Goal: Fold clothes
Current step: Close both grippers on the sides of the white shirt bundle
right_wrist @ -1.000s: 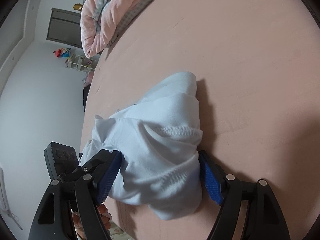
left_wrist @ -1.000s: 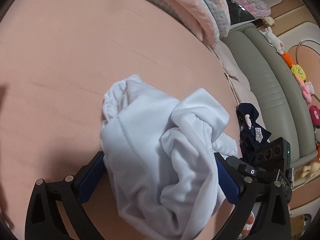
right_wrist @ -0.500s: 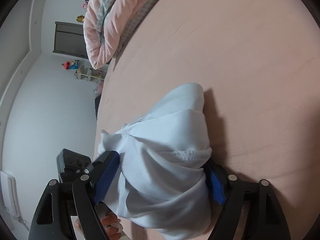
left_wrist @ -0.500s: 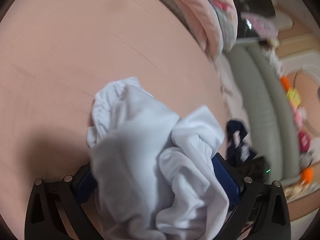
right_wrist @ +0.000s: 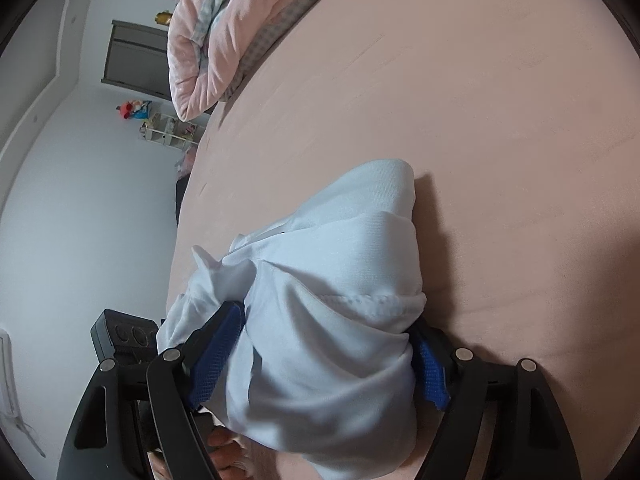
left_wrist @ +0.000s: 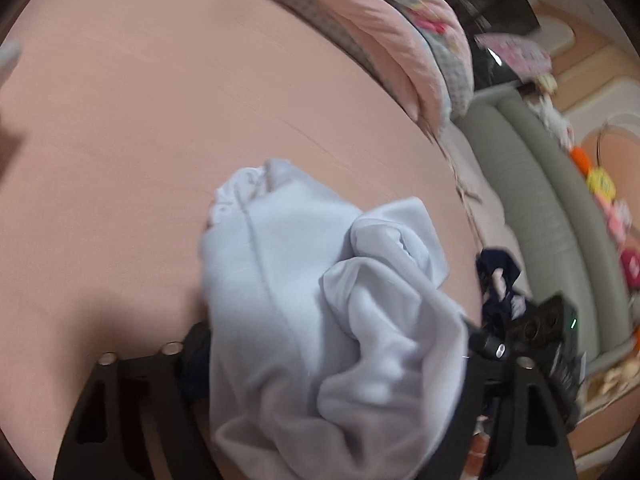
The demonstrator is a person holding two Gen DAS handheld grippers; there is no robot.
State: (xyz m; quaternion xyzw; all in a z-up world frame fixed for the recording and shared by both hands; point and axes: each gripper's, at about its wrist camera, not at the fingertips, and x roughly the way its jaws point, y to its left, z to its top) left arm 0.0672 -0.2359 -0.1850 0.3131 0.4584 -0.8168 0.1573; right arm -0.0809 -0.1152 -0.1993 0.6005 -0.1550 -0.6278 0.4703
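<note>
The bunched shirt (left_wrist: 320,304) sits on the bed (left_wrist: 160,120), wedged between both tongs: left tongs (left_wrist: 332,364) and right tongs (right_wrist: 324,356) each half-open, pressing its opposite ends.

A home bedroom: a pink bed (right_wrist: 460,100) fills the view, a rolled quilt (right_wrist: 212,40) at its far end, soft toys (left_wrist: 600,184) along the right, a shelf (right_wrist: 168,136) against the left wall.
</note>
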